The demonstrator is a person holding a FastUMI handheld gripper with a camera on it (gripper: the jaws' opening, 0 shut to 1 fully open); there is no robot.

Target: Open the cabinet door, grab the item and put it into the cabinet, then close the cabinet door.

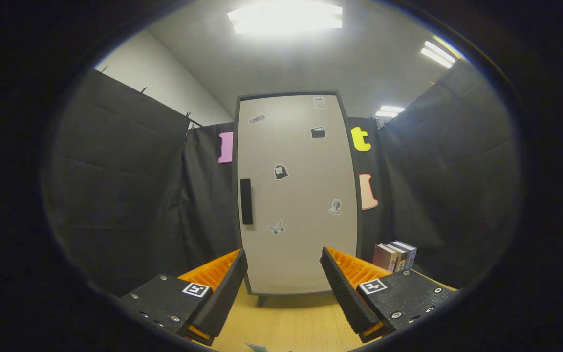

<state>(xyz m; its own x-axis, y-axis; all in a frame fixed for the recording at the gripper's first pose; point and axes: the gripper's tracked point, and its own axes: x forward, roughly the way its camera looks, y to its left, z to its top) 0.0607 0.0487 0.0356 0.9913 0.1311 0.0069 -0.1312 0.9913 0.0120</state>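
A tall cabinet with a pale grey door in a dark frame stands upright on the wooden table, straight ahead of my fingers. The door is closed. A black vertical handle sits on its left side, and several small stickers dot its front. My gripper is open, with the lower part of the door showing in the wide gap between the fingers. Nothing is held. A small pale object peeks in on the table below the fingers, mostly hidden.
A few books stand upright on the table to the right of the cabinet, just beyond my right finger. Black cloth walls close in the booth on the left, right and behind the cabinet.
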